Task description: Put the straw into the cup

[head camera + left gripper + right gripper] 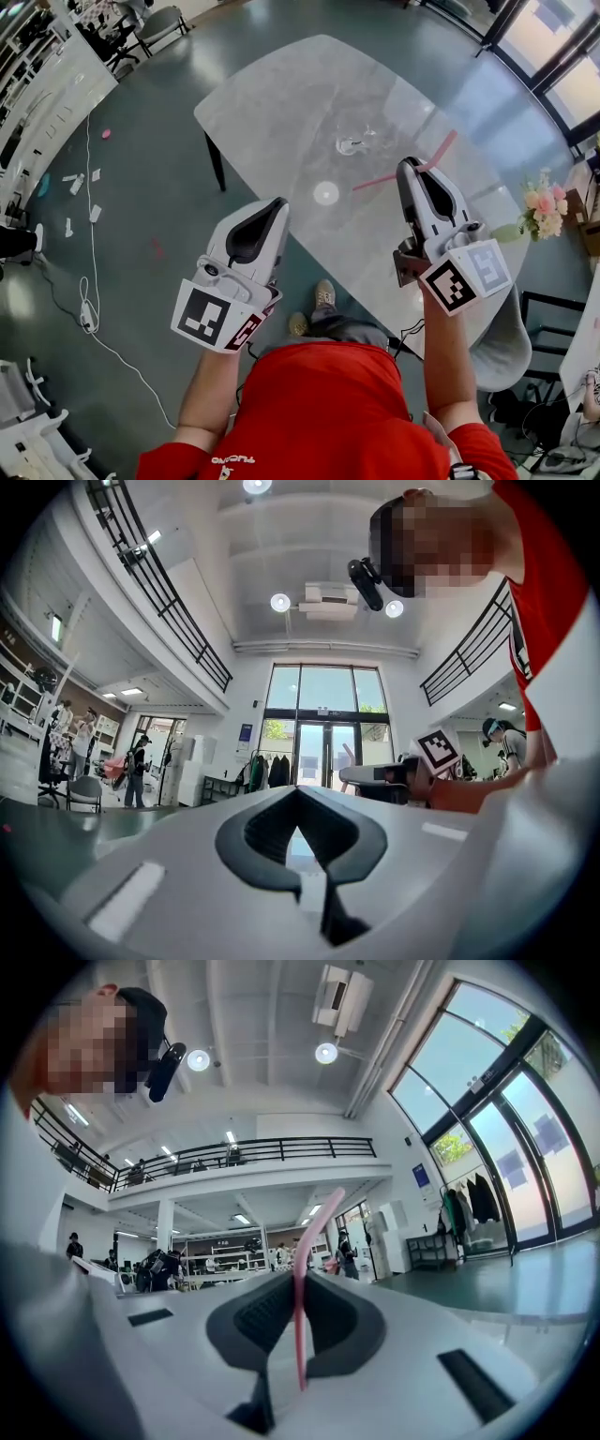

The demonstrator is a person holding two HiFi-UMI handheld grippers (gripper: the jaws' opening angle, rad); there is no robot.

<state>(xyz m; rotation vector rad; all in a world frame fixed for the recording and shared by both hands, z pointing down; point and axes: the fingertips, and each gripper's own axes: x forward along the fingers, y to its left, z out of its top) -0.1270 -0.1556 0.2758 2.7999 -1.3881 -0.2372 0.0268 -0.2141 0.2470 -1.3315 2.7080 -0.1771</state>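
The thin pink bent straw (pixel 300 1316) is already pinched between the closed jaws of the right gripper (pixel 409 167), over the pale marbled desk (pixel 272 103). What seems to be the clear plastic cup (pixel 352 144) stands near its tip, so inserting the straw is still to do. The left gripper (pixel 278 206) is closed and empty.

Daylight pours through the tall windows (pixel 323 724) and round ceiling lamps (pixel 280 602) burn white, so every view is bright, with a pale sheen on the glossy counter (pixel 281 103). Straight lines bow hard toward the edges, and black corners ring both gripper views. The left tool (pixel 298 791) and right tool (pixel 298 1277) look soft close to the lens.
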